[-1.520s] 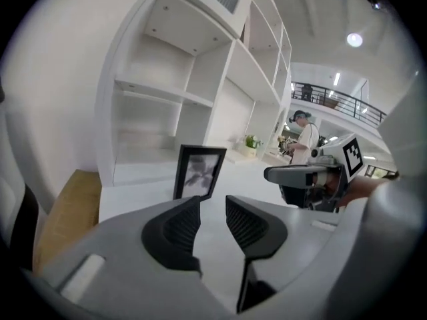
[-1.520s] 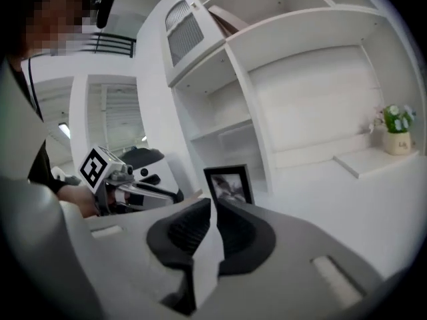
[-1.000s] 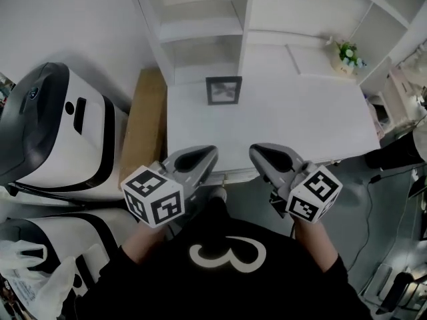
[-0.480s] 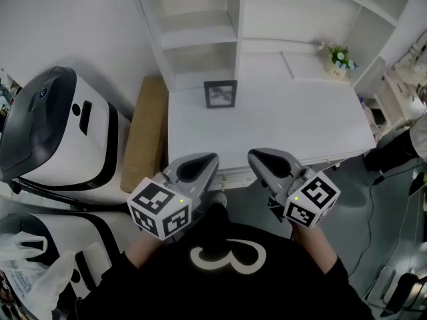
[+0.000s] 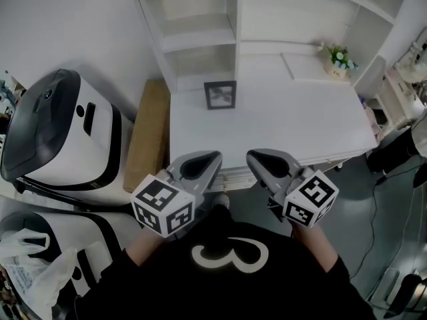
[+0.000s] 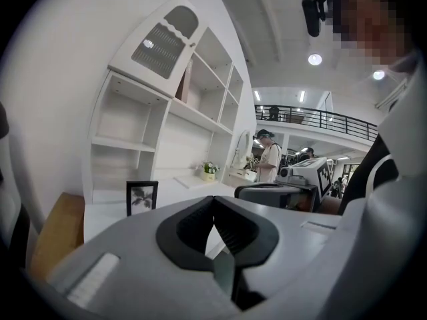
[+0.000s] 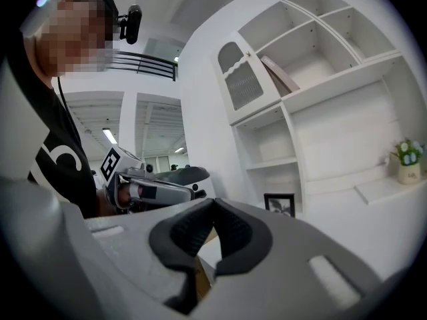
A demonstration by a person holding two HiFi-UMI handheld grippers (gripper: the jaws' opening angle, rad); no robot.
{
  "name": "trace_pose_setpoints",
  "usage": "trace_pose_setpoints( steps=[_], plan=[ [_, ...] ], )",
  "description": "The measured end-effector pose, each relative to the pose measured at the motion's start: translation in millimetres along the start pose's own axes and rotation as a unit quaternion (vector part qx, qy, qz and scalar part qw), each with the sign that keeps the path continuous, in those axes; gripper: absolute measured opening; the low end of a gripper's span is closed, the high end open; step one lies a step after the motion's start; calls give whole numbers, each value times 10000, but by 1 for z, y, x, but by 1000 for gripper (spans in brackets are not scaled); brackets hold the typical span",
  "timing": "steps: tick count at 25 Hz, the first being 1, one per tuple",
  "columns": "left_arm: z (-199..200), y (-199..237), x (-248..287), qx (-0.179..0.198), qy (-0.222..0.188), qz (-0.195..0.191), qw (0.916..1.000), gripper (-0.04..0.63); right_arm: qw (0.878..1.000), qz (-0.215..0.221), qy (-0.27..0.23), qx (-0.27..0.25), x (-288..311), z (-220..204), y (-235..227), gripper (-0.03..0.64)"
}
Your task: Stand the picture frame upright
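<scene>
Both jaws were pressed fully together with nothing between them. The left gripper (image 5: pixel 212 160) and right gripper (image 5: pixel 255 157) were side by side off the near edge of the desk (image 5: pixel 293 122), well apart from the picture frame (image 5: pixel 221 95). The frame sat at the far left of the desk, just in front of the shelf unit (image 5: pixel 200 42). From both gripper views it read as already standing, face toward me, so I judged there was probably nothing left to lift, though I couldn't see its back prop. If it needed a touch-up, I'd have opened one gripper before reaching in. I'd have taken the top edge lightly from the near side and kept the other gripper low at the base. A frame like that looked light and likely to tip back against the shelf.
</scene>
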State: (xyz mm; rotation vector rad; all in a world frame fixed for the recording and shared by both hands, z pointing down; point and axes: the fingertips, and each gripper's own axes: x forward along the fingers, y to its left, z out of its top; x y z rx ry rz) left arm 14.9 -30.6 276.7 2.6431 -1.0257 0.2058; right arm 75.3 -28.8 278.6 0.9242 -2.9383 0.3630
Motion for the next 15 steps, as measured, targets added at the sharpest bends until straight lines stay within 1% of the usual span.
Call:
trace_pose_setpoints(
  steps=[15],
  plan=[
    [1, -14, -2, 165, 38, -31, 9999, 11, 9997, -167, -150, -120, -18, 5, 6, 3]
  ],
)
